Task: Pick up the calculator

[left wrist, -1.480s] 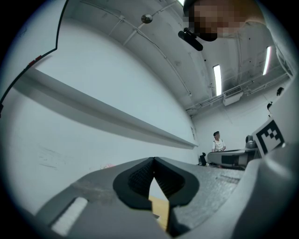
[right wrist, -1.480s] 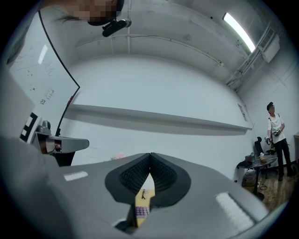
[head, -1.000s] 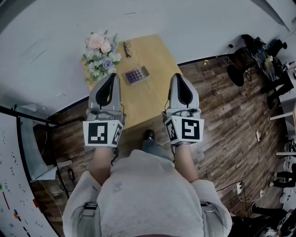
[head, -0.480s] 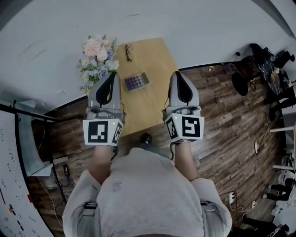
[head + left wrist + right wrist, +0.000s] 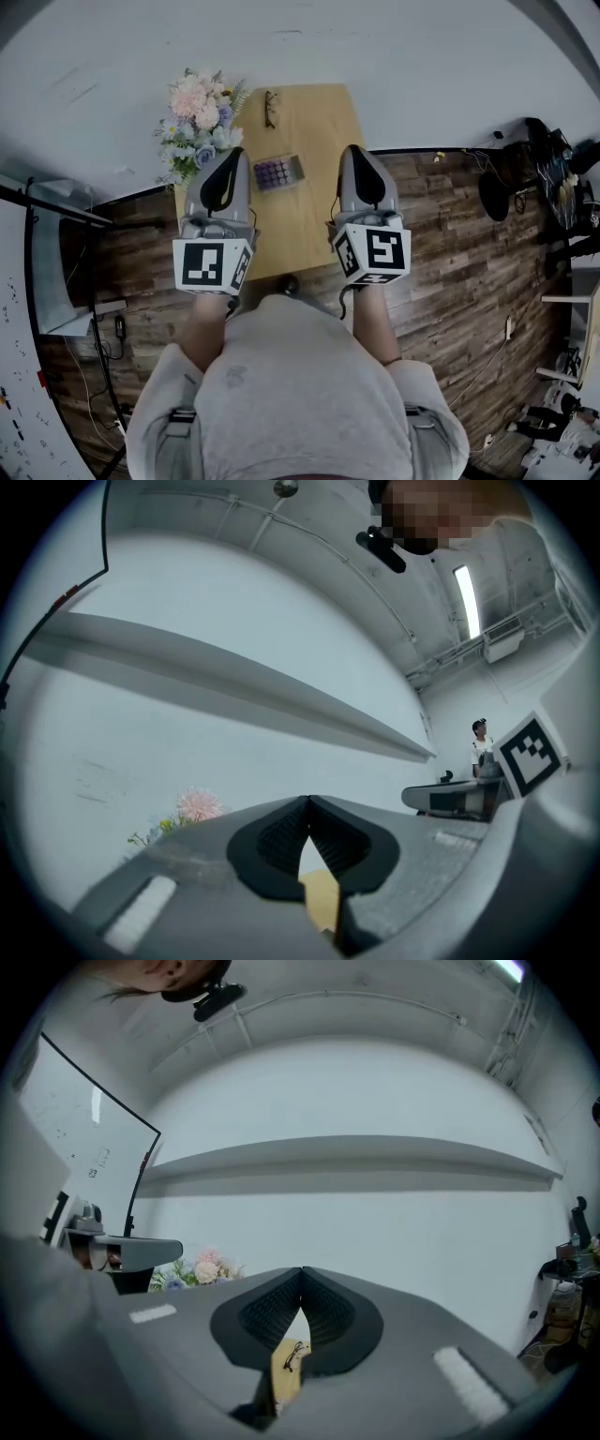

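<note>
The calculator [image 5: 278, 172], grey with purple keys, lies on the small wooden table [image 5: 314, 127] in the head view. It sits between the two gripper noses, a little nearer the left one. My left gripper [image 5: 235, 153] hovers over the table's left edge with its jaws shut and nothing in them. My right gripper [image 5: 349, 148] is over the table's right side, also shut and empty. In the left gripper view the closed jaws [image 5: 307, 801] point at the white wall. The right gripper view shows its closed jaws [image 5: 302, 1269] above the tabletop. Neither gripper touches the calculator.
A bouquet of flowers [image 5: 198, 120] stands at the table's far left corner, close to the left gripper. A pair of glasses [image 5: 270, 107] lies at the far edge. A white wall is behind the table. Wooden floor, cables and chairs [image 5: 548, 159] lie to the right.
Both grippers have advanced over the table. The calculator, level with their tips a second ago, now lies just behind them between the two noses. Both stayed shut.
</note>
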The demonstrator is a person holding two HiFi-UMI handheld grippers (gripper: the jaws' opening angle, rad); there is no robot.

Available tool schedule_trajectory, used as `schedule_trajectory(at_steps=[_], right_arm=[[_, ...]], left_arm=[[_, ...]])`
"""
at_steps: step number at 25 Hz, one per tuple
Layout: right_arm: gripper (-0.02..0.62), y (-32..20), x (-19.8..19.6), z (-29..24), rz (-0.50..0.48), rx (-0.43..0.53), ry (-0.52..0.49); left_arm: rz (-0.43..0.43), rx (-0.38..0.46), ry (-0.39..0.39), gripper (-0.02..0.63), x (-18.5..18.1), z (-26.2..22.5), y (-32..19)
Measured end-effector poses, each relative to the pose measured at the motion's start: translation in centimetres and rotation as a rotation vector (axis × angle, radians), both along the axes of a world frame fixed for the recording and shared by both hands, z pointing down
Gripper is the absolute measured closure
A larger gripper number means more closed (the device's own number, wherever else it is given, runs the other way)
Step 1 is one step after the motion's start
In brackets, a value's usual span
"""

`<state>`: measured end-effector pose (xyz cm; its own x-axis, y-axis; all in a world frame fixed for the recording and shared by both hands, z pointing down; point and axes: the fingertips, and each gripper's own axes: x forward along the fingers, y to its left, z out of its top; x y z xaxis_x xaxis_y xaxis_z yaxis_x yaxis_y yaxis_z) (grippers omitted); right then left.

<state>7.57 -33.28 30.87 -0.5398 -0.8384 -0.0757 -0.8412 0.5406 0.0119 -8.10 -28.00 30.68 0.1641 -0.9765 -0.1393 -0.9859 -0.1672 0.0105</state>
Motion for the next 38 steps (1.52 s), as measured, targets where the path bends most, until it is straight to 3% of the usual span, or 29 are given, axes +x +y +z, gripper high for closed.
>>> schedule_trajectory(at_steps=[13, 27, 38], right_arm=[[0.594, -3.5, -1.5, 5.1, -0.108, -0.134, 0.044], [0.594, -5.9, -3.1, 13.9, -0.195, -0.357, 0.151], [0.586, -7.8, -4.7, 22.3, -0.249, -0.563, 0.249]], left_arm=[[-0.05, -0.161, 0.002, 0.6, 0.9, 6.2, -2.6], [-0.065, -0.534, 0.13, 0.599, 0.4, 18.6, -4.6], [-0.079, -0.769, 0.258, 0.492, -1.1, 26.5, -5.6]])
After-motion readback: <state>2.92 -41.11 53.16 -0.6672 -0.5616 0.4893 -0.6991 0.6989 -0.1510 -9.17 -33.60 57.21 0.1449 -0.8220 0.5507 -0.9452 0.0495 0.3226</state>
